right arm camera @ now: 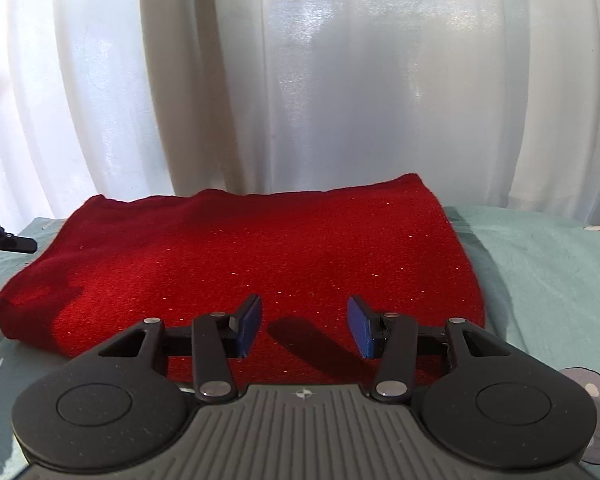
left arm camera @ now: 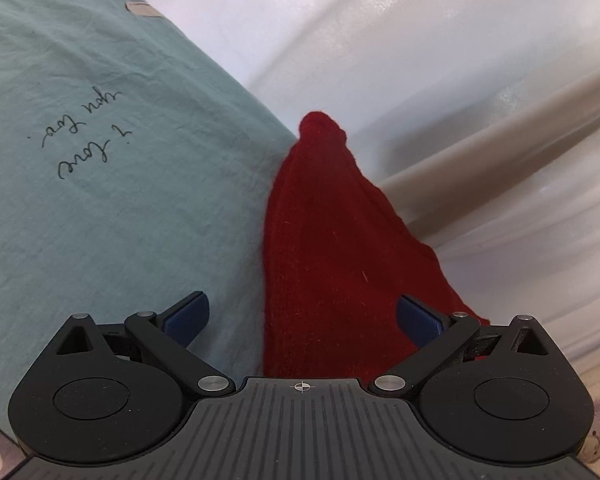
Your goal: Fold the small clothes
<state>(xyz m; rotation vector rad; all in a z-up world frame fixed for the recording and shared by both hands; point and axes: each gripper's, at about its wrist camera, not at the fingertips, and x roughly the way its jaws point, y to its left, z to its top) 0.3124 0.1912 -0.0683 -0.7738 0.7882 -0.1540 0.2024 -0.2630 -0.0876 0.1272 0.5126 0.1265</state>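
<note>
A dark red knit garment (right arm camera: 244,256) lies folded into a flat rectangle on the teal sheet (right arm camera: 548,264). My right gripper (right arm camera: 306,326) hovers over its near edge. Its blue pads (right arm camera: 250,324) stand apart with nothing pinched, and they cast a shadow on the cloth. In the left wrist view the same red garment (left arm camera: 332,264) appears from its end, running away to a narrow tip. My left gripper (left arm camera: 302,314) is wide open and straddles the garment's near end. One blue pad (left arm camera: 188,316) is over the teal sheet (left arm camera: 100,208), the other over the red cloth's right edge.
White curtains (right arm camera: 340,80) hang right behind the garment. The teal sheet carries handwritten script (left arm camera: 88,136) and a small tag (left arm camera: 142,9). A round printed motif (right arm camera: 592,396) shows at the sheet's lower right. Black tool parts (right arm camera: 4,240) poke in at the right wrist view's left edge.
</note>
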